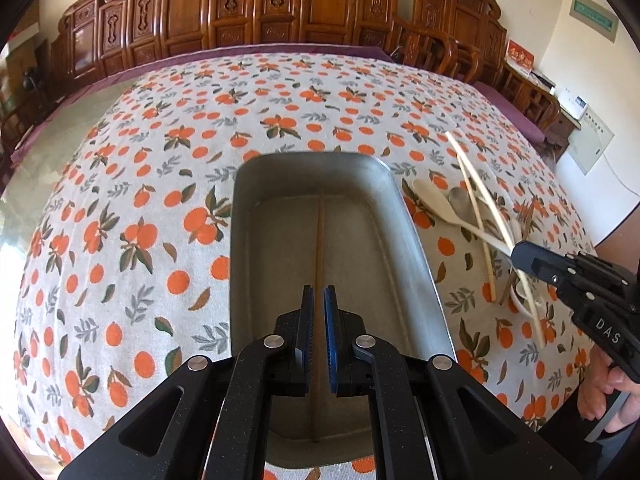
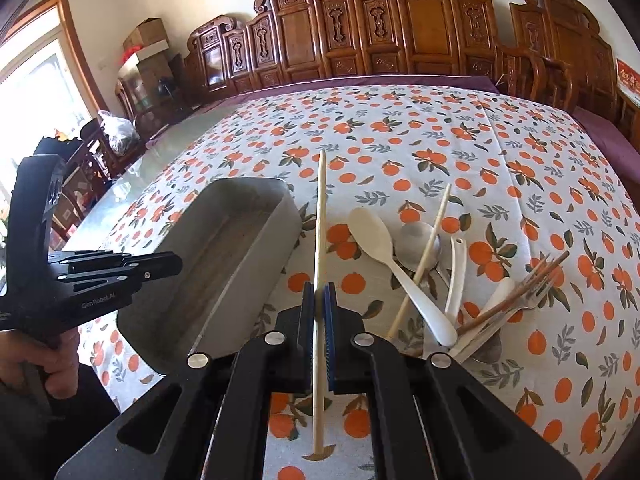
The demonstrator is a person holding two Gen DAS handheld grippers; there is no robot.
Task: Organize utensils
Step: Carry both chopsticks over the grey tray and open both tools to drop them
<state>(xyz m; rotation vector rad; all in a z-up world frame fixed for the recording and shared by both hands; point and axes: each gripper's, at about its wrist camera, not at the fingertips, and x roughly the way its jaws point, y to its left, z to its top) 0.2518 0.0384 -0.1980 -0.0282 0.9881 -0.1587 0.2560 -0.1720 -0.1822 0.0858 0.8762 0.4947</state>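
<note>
Pale chopstick (image 2: 320, 220), pinched mid-length between the blue pads of the right gripper (image 2: 319, 300). Points straight ahead, lifted off the tablecloth (image 2: 440, 132), just right of the grey tray (image 2: 288, 216). Fingers closed tight on it, with only the stick's width between them.

"DAS" in white letters on the side of the right gripper, readable from the left wrist view. "GenRobot.AI" in small print on the body of the left gripper (image 1: 319, 304), readable from the right wrist view. Red sign with gold characters and a green plaque on the far wall, both too small to read.

Left gripper above the tray's near end, fingers drawn almost together with a thin slit between the pads. Grips nothing that can be seen. Through that slit, a brown chopstick (image 1: 319, 240) lying lengthwise on the tray floor.

Right of the tray, a loose heap of utensils on the cloth: white plastic spoon (image 2: 370, 228) overlapping a metal spoon (image 2: 414, 240), a second pale chopstick (image 2: 432, 232) slanting across both, a white ceramic spoon (image 2: 456, 276), then metal forks (image 2: 528, 300) tangled with a brown stick at the heap's right edge.

Cloth printed with oranges and grey-green leaves. Behind the table, a row of carved wooden chairs (image 2: 424, 28).
</note>
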